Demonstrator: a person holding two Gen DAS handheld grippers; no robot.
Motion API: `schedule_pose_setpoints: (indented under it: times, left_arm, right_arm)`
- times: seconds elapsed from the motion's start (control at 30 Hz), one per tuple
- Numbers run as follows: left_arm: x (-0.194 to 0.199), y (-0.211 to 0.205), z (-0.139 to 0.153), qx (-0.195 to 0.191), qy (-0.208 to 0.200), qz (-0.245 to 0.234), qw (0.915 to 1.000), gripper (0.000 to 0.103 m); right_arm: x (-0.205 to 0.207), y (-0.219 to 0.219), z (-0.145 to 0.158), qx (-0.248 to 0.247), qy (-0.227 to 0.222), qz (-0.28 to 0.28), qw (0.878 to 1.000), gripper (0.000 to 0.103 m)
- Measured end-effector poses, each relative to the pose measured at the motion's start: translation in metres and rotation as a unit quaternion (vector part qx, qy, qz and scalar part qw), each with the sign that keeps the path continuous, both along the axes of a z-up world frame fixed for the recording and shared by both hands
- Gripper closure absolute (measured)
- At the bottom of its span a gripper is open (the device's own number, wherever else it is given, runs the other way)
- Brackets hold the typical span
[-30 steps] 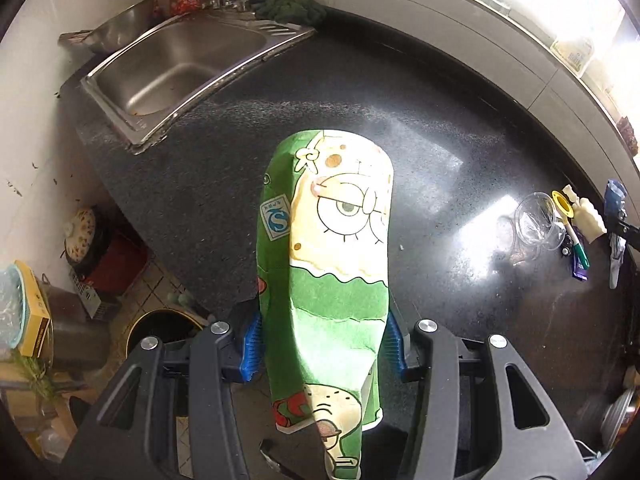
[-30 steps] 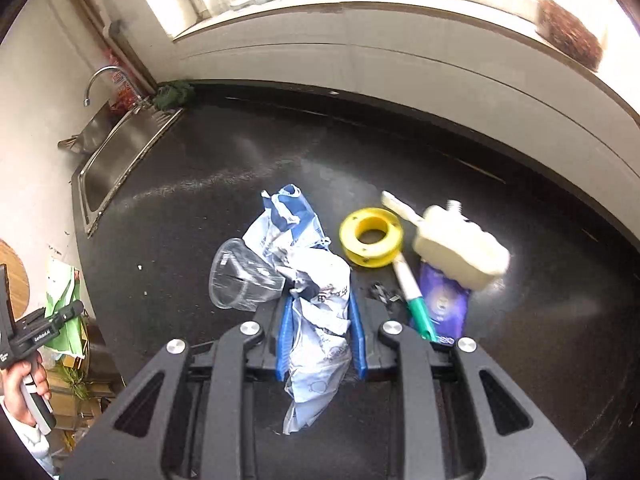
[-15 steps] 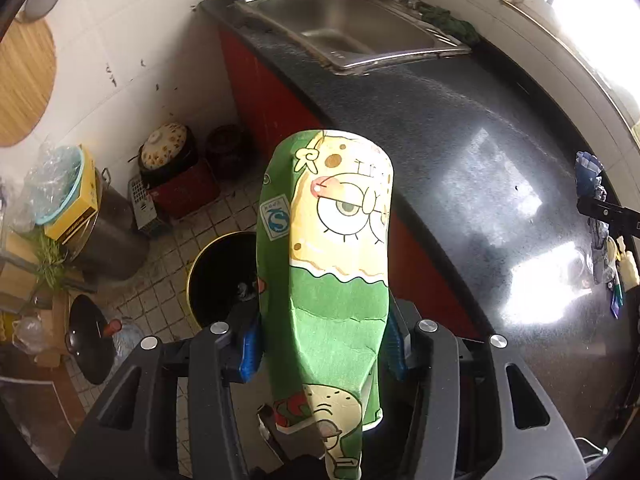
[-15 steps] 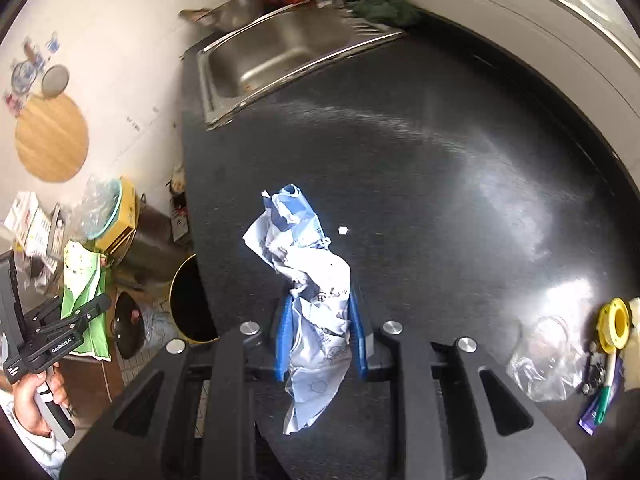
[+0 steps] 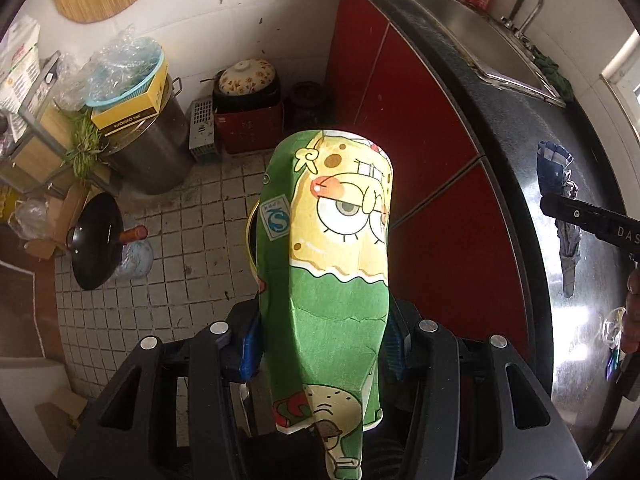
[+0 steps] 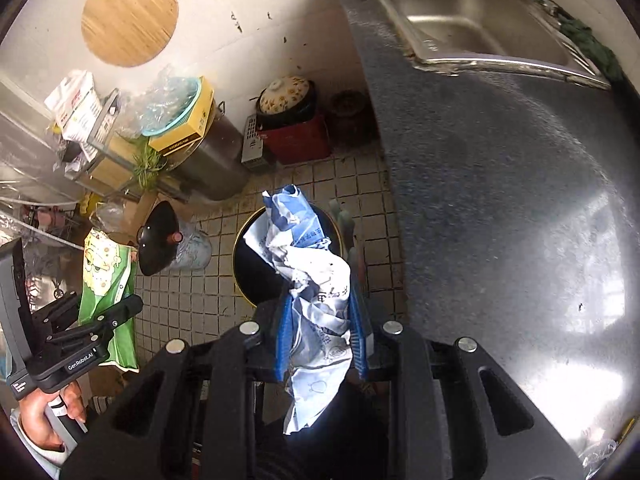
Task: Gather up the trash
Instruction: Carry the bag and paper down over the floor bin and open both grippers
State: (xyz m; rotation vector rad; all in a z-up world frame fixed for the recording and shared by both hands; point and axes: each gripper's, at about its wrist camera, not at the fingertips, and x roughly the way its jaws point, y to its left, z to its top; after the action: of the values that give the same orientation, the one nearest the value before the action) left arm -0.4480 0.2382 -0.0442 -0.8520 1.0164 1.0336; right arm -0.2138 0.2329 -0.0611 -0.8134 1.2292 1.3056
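Note:
My left gripper (image 5: 322, 344) is shut on a crushed green and yellow cartoon paper cup (image 5: 332, 248), which hides most of the yellow-rimmed black trash bin (image 5: 251, 236) on the floor below. My right gripper (image 6: 320, 332) is shut on a crumpled blue and white wrapper (image 6: 308, 276), hanging over the bin (image 6: 256, 276) beside the counter edge. In the right wrist view the left gripper (image 6: 80, 340) with the cup (image 6: 108, 280) shows at the left, gripped by a hand (image 6: 48, 420). In the left wrist view the right gripper (image 5: 592, 220) with the wrapper (image 5: 560, 200) shows at the right.
A dark stone counter (image 6: 500, 200) with a steel sink (image 6: 472, 20) runs along the right, above red cabinet doors (image 5: 420, 160). On the tiled floor (image 5: 180, 240) stand a steel pot (image 5: 148, 152), a red box with a floral lid (image 5: 246, 76), and a black wok (image 5: 96, 240).
Both grippers swung from over the counter out past its edge to above the floor and bin, rolling as they went. Each keeps its grip on its piece of trash.

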Motion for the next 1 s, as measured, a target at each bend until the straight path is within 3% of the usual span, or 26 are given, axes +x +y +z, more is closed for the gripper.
schedule_pose_setpoints:
  times: [0.47,1.0]
  left_arm:
    - [-0.026,0.026,-0.078,-0.059,0.01,0.051,0.9969,0.056]
    - [0.0,0.085,-0.203,-0.114,-0.018,0.036,0.9926,0.056]
  right_arm:
    - [-0.058,0.06,-0.097,-0.068,-0.008,0.064,0.996,0.078]
    - [-0.067,0.095,-0.224,-0.125,0.01,0.052,0.991,0.078]
